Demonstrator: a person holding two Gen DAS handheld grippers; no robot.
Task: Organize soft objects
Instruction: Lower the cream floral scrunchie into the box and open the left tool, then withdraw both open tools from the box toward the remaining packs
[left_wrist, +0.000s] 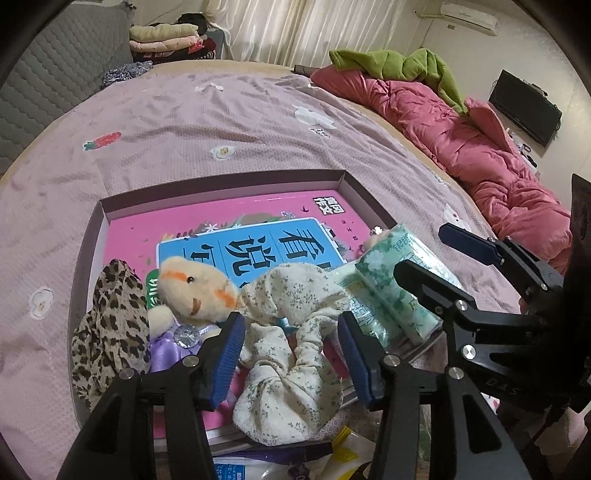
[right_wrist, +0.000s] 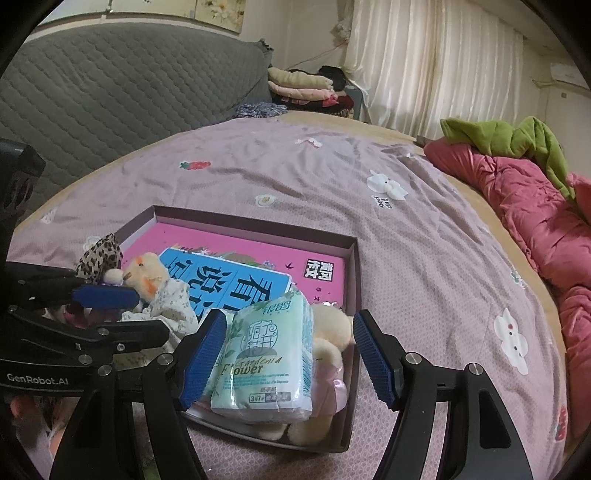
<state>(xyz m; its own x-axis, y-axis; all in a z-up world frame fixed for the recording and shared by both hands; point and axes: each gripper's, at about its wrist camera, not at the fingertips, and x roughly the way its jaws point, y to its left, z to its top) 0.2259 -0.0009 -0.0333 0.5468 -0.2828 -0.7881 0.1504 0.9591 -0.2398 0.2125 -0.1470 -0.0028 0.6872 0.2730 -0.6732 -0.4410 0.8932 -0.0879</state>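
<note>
**Soft things mostly in the box, both grippers empty**

We judge the sorting well along. In the shallow cardboard box (left_wrist: 343, 181), on its pink picture book (left_wrist: 207, 225), lie the leopard-print fabric scrunchie (left_wrist: 110, 325), the cream plush bear (left_wrist: 195, 288), the pale floral cloth scrunchie (left_wrist: 284, 354) and the green plastic tissue pack (right_wrist: 266, 354). Our left gripper (left_wrist: 291, 358) stands apart around the floral scrunchie, pads not pressing. Our right gripper (right_wrist: 288, 358) is wide apart around the tissue pack, gripping nothing. Some packets near the box's front edge may remain.
</note>
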